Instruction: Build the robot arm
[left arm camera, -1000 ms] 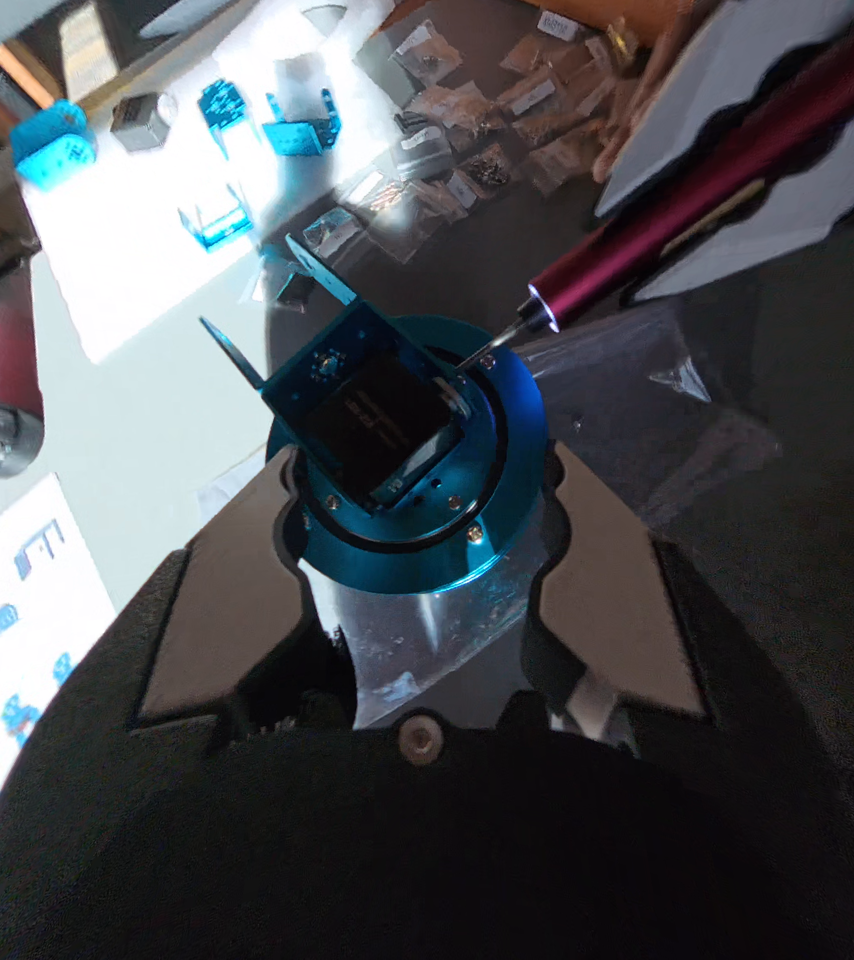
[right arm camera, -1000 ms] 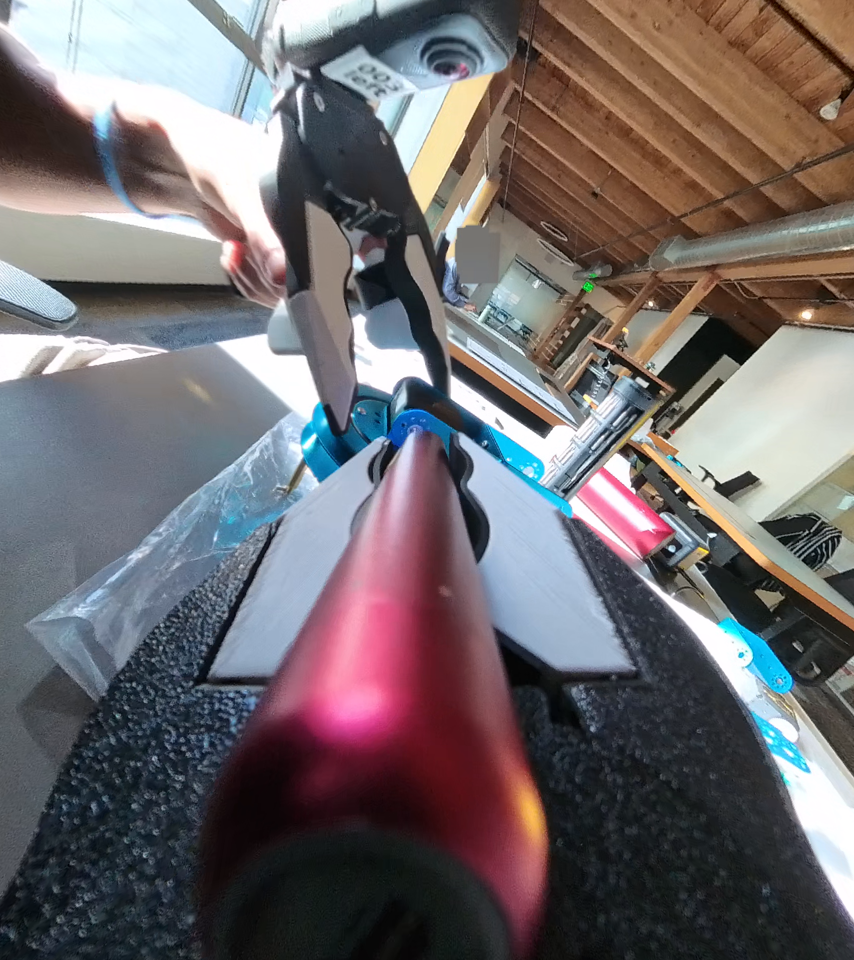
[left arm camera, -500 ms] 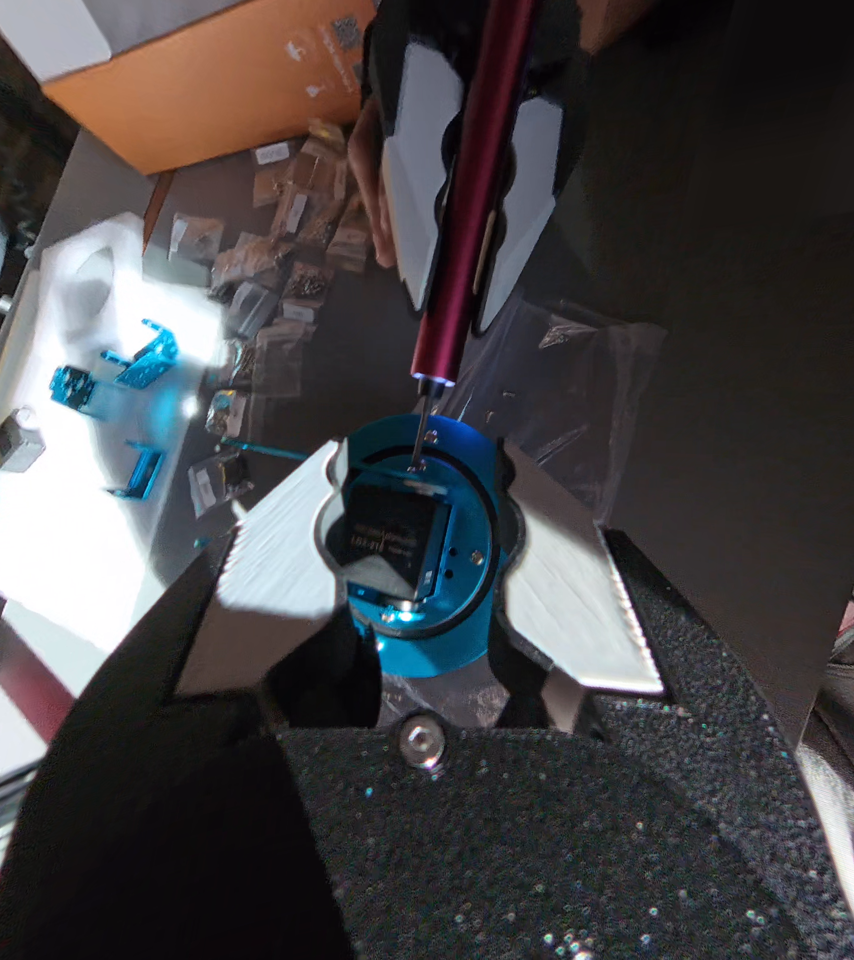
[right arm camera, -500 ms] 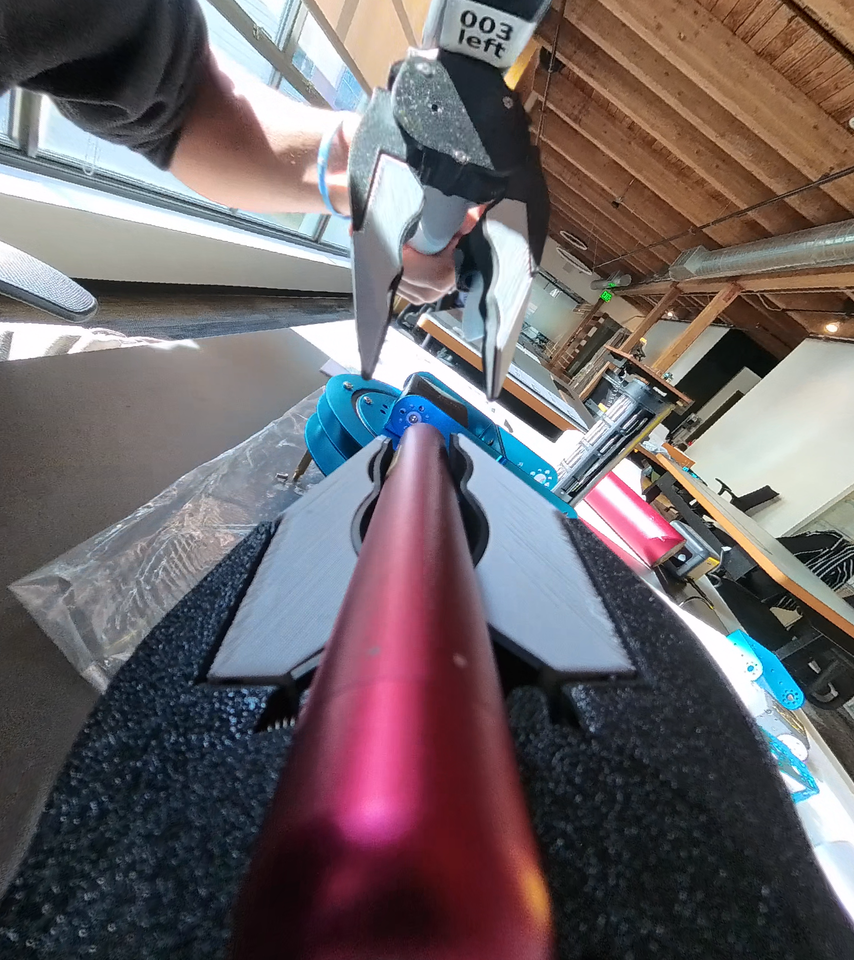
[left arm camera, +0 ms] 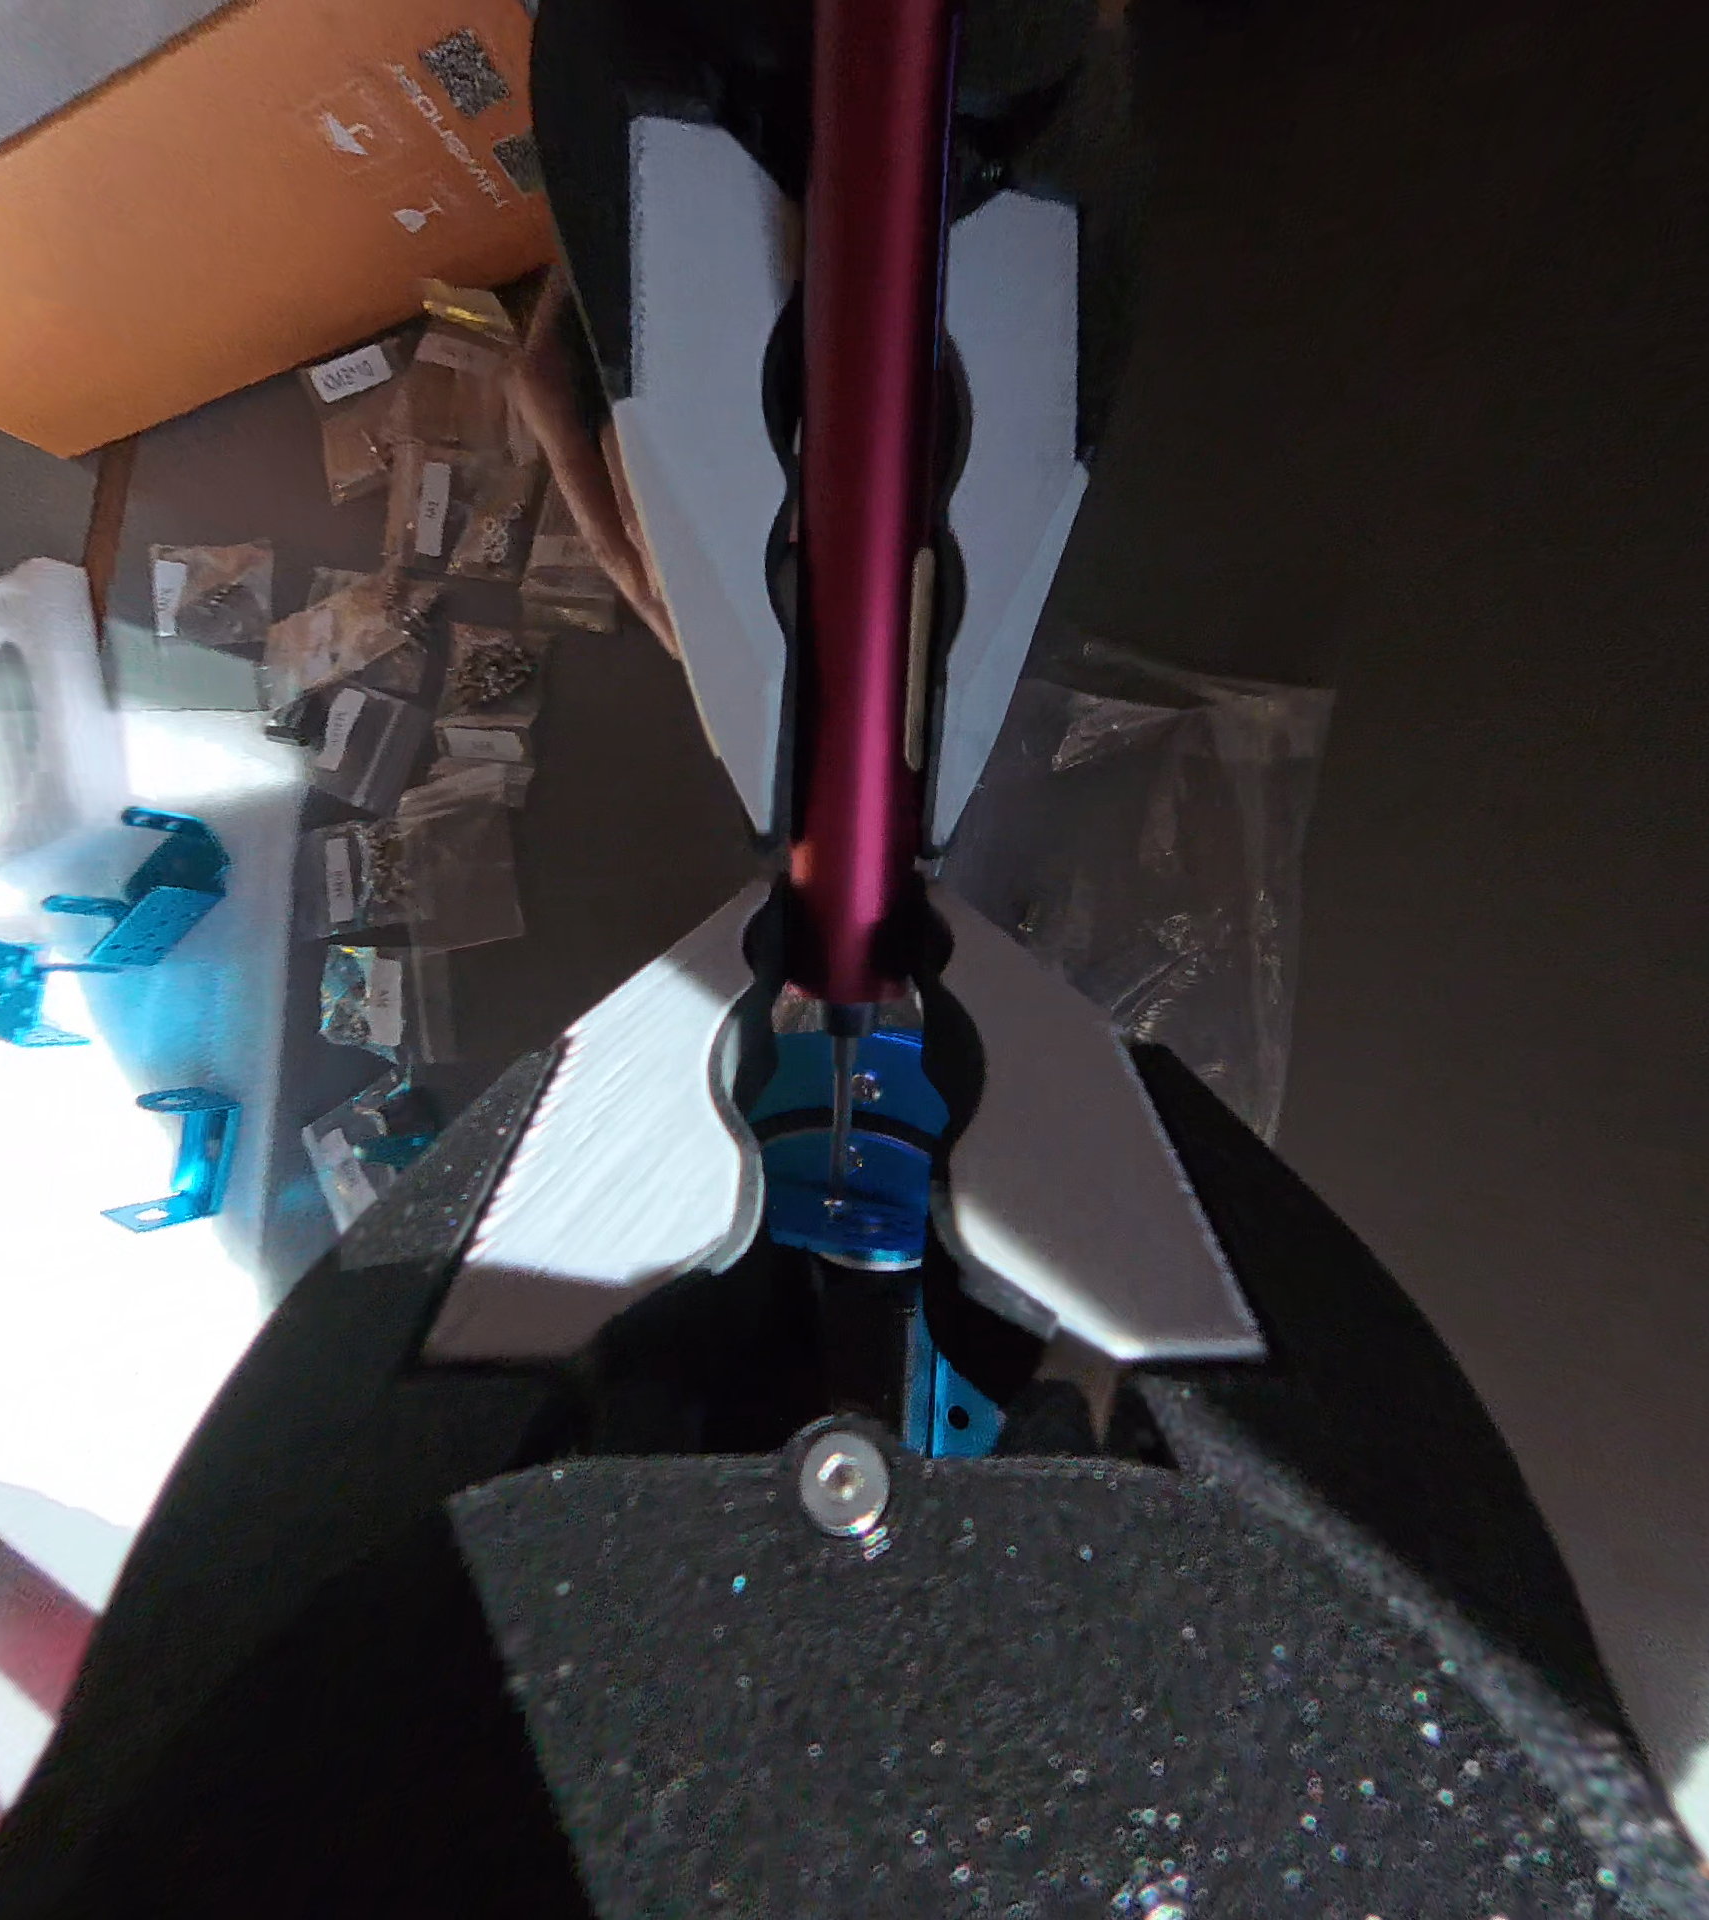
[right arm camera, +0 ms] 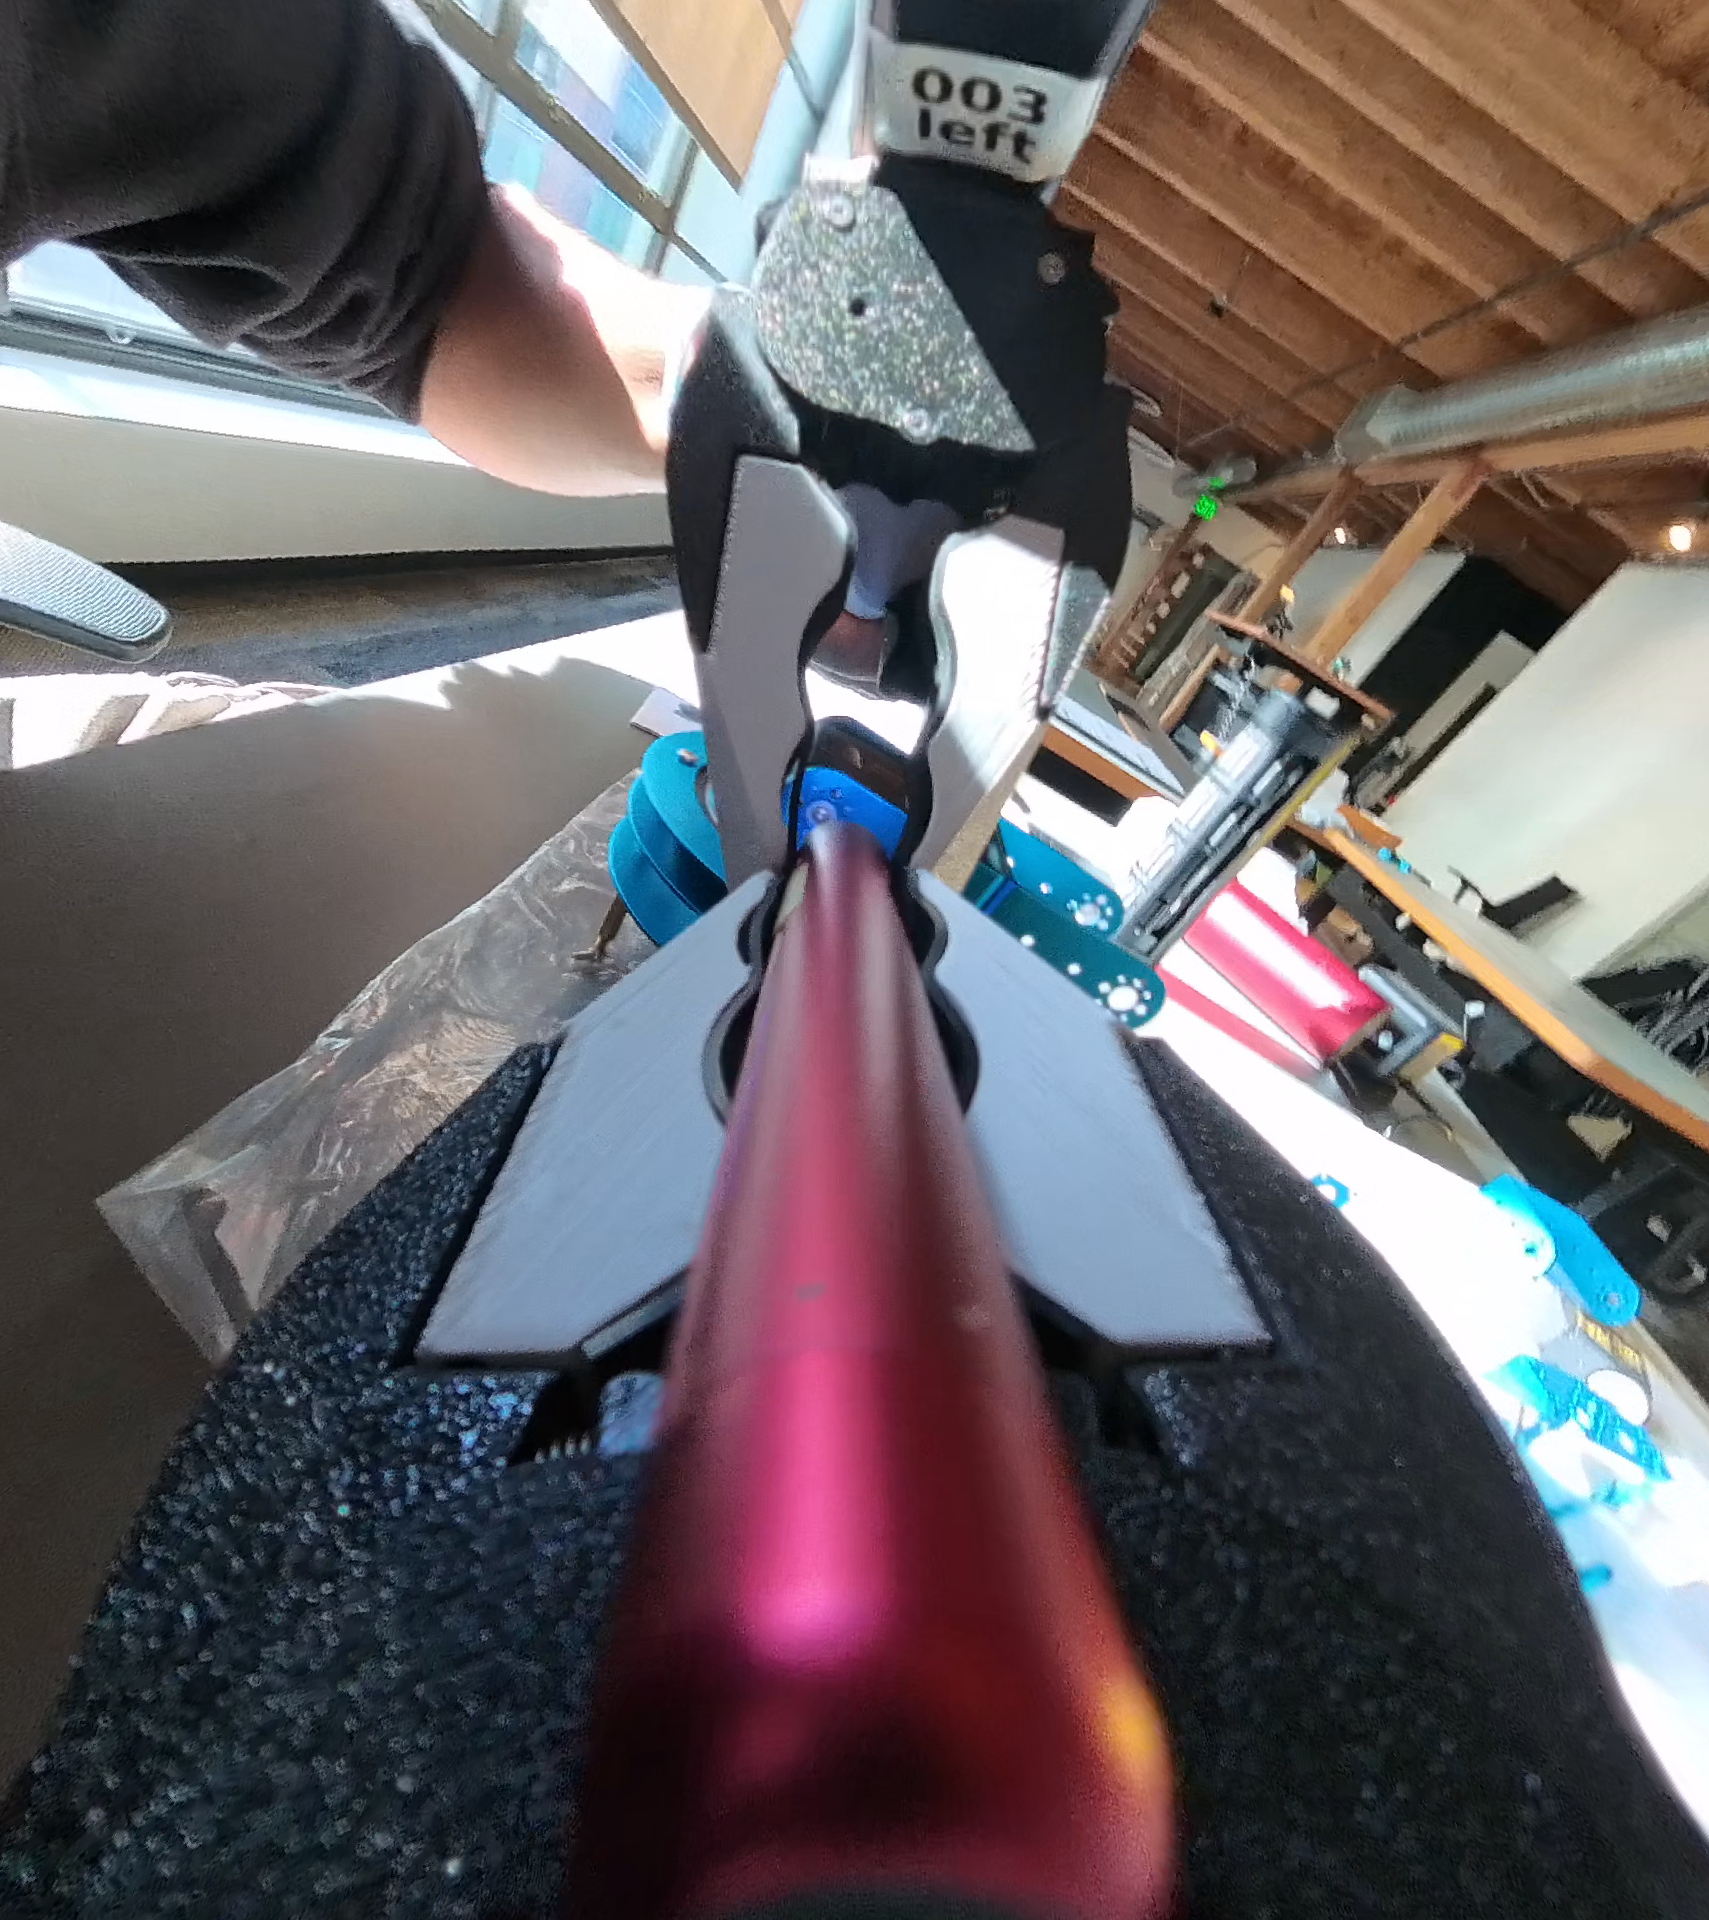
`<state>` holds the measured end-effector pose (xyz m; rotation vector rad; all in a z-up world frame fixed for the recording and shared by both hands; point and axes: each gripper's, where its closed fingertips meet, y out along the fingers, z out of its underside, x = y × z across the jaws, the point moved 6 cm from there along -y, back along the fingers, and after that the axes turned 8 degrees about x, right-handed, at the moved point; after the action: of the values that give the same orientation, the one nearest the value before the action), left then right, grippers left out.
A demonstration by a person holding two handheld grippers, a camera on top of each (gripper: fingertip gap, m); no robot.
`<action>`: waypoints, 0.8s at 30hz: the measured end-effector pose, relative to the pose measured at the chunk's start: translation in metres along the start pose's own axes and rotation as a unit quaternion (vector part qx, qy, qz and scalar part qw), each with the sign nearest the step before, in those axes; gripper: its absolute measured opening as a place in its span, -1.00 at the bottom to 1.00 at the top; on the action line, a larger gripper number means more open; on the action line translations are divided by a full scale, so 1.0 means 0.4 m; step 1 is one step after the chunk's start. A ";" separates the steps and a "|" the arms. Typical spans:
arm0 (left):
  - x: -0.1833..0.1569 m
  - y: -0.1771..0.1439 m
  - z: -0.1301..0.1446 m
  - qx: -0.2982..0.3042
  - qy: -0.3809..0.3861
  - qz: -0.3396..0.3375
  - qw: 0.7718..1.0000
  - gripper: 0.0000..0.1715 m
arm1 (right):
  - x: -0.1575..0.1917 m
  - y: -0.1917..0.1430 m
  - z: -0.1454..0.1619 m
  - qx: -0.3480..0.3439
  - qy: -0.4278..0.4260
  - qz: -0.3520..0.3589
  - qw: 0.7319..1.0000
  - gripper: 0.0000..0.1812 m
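Note:
My right gripper [right arm camera: 839, 894] is shut on a maroon power screwdriver [right arm camera: 829, 1247] that runs forward between its fingers. In the left wrist view the screwdriver [left arm camera: 860, 520] comes down from the top, and the right gripper [left arm camera: 850, 821] holds it. Its thin bit [left arm camera: 837, 1143] rests on a small screw on top of a blue metal assembly [left arm camera: 845, 1174]. My left gripper [left arm camera: 850, 935] is closed on that assembly from both sides. In the right wrist view the left gripper [right arm camera: 845, 831] comes down from above onto the assembly [right arm camera: 668, 831], whose blue discs stand on edge.
A clear plastic bag [left arm camera: 1162, 831] lies under the assembly on the dark table [left arm camera: 1504, 520]. Several small bags of hardware [left arm camera: 414, 675] and an orange cardboard box [left arm camera: 154, 260] lie to the left. Loose blue brackets [left arm camera: 154, 883] sit on white foam. A person's arm [right arm camera: 538, 395] holds the left gripper. My two grippers' fingertips are within a few centimetres of each other.
My left gripper has swung round and closed in on the blue assembly. The screwdriver has gone from the ring's rim to a screw on the top part, now head-on to my left camera.

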<state>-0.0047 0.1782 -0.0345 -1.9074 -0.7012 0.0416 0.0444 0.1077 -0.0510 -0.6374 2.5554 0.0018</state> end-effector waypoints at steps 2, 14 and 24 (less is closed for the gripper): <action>0.009 -0.001 -0.001 -0.005 -0.013 0.022 1.000 -0.77 | -0.009 -0.014 -0.001 0.020 0.039 0.012 0.999 -0.72; 0.012 -0.002 -0.005 -0.023 -0.016 0.029 0.999 -0.77 | 0.009 -0.034 -0.025 0.074 0.314 0.048 0.945 -0.70; 0.006 -0.004 -0.003 -0.032 -0.002 0.046 0.998 -0.76 | 0.016 -0.050 -0.052 0.053 0.304 0.080 0.948 -0.76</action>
<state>-0.0031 0.1786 -0.0319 -2.0008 -0.6244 0.0820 0.0385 0.0845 -0.0333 -0.4308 3.1669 -0.3233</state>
